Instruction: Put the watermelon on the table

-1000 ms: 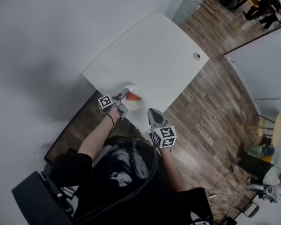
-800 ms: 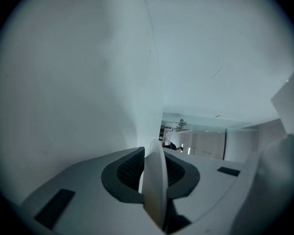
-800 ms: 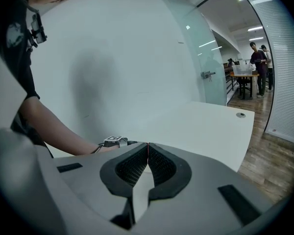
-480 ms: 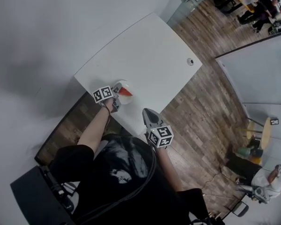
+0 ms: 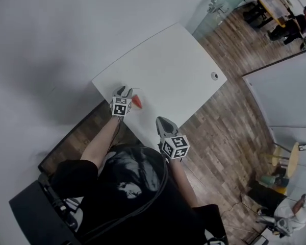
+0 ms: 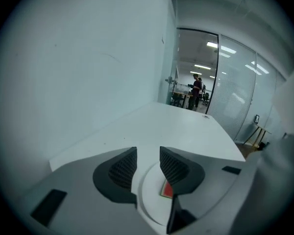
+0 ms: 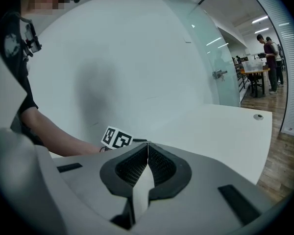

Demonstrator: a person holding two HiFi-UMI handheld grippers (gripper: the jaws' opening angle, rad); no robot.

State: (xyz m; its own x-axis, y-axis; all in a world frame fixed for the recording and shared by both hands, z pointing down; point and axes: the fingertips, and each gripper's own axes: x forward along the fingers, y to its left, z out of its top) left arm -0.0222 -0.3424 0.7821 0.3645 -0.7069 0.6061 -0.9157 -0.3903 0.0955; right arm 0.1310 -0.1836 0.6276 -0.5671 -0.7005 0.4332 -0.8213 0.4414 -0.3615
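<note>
A red watermelon slice [image 5: 136,101] lies on a white plate [image 6: 152,195] near the front edge of the white table [image 5: 168,60]. In the left gripper view the slice [image 6: 167,190] shows below the right jaw, partly hidden by it. My left gripper [image 5: 124,90] hovers over the plate's left part. Its jaws are opening, with a clear gap [image 6: 147,152] and nothing pressed between the pads. My right gripper [image 5: 163,122] hangs off the table's front edge, shut and empty, its pads [image 7: 147,148] touching.
A small round fitting [image 5: 213,75] sits near the table's right edge. A white wall runs along the table's left side. Wood floor [image 5: 229,116] lies to the right, with a glass door [image 5: 214,6] and people at desks [image 5: 296,22] far off.
The left gripper has rolled so its marker cube faces up, shifted over the plate, and its jaws have parted from the plate's rim. The right gripper has barely shifted.
</note>
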